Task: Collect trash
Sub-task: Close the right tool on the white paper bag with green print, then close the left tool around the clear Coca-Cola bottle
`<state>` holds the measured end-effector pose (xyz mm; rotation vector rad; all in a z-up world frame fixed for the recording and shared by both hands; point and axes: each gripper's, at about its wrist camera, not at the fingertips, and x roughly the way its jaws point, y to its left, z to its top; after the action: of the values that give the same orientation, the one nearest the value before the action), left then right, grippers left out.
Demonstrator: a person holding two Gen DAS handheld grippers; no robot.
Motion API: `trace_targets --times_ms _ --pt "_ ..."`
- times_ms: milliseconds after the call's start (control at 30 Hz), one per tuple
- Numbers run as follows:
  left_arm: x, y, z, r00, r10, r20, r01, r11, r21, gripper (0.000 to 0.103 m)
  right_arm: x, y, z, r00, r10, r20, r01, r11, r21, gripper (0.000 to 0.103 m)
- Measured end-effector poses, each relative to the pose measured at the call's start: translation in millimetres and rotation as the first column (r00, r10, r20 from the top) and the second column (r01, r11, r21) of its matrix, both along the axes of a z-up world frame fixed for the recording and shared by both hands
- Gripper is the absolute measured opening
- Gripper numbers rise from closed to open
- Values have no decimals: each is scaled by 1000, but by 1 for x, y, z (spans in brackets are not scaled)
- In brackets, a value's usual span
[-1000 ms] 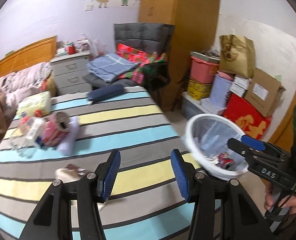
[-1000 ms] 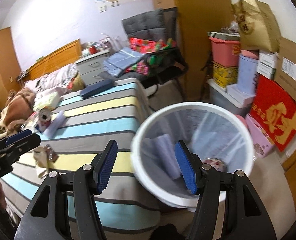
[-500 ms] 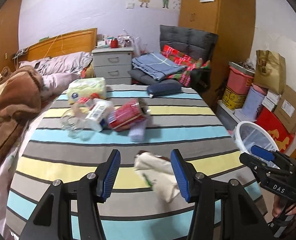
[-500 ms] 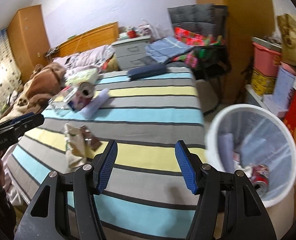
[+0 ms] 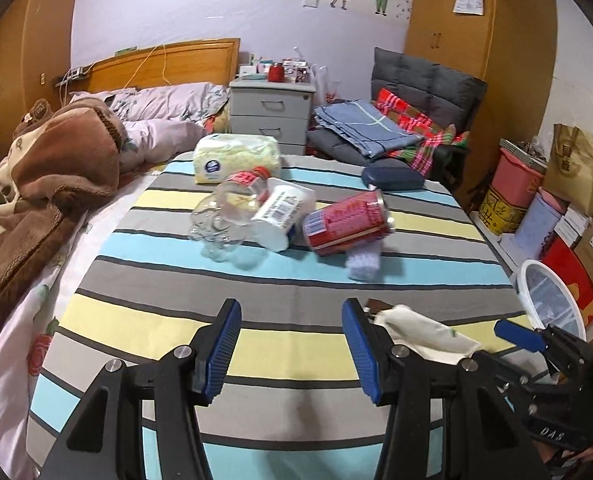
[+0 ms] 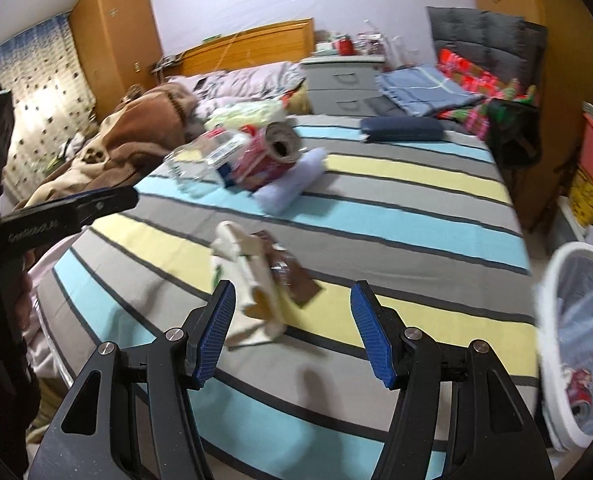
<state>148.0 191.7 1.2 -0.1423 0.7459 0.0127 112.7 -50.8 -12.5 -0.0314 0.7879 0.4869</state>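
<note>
Swung from white bin onto striped bed. Left gripper and right gripper spread, empty. Bare stripes before red can; bin's contents visible only from right wrist.

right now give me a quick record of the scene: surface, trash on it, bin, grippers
surface: striped bedspread
trash pile: clear plastic bottle, white tub, red can, all lying on their sides, bunched together
nearest trash: crumpled cream paper bag with brown wrapper, near the bed's front edge
bin: white mesh wastebasket beside the bed, a red can inside
left gripper: open, nothing between fingers
right gripper: open, above the paper bag
</note>
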Motion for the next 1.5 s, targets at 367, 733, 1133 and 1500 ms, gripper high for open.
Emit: trace_targets --times_ms 367,733,1133,1500 --pt "19 28 -11 999 24 -27 -24 1000 -4 52 12 25 -12 997 47 -60 -46 999 13 42" --pt "36 41 -18 999 21 -40 -22 1000 -19 52 14 40 -17 991 91 -102 -92 996 -5 27" --pt "79 61 -17 999 20 -39 -19 1000 13 56 27 48 -21 991 48 -123 -49 999 -5 13" --pt "150 75 -21 996 -11 -84 13 1000 24 63 38 53 -19 992 45 -122 -42 999 25 13"
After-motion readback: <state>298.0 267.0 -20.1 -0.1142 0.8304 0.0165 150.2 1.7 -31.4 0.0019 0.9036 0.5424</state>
